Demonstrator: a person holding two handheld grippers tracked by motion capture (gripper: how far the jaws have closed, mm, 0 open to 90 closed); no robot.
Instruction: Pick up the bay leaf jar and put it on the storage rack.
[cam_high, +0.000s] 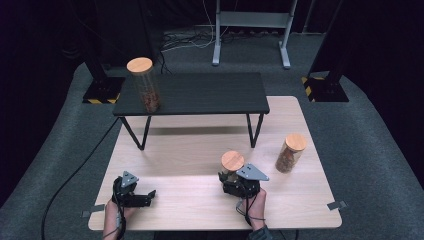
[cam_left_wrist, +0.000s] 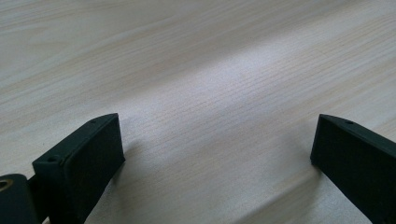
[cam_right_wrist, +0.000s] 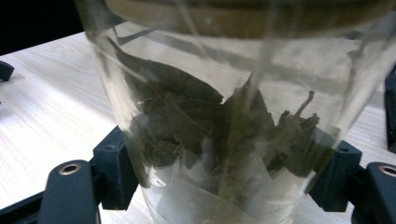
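A clear glass jar of dried green leaves (cam_right_wrist: 224, 121) with a round wooden lid (cam_high: 232, 161) stands on the light wooden table (cam_high: 200, 200), right of centre near the front. My right gripper (cam_high: 231, 176) is shut on this jar. In the right gripper view its two black jaws press on the glass low down on either side (cam_right_wrist: 224, 172). My left gripper (cam_high: 149, 196) rests at the front left of the table. It is open, with bare wood between its wide-apart jaws (cam_left_wrist: 217, 154).
A second wooden-lidded jar (cam_high: 290, 152) with brown contents stands to the right of the held one. A tall jar (cam_high: 145, 85) stands on the left end of a low black shelf (cam_high: 200, 92) at the table's back. Grey carpet surrounds the table.
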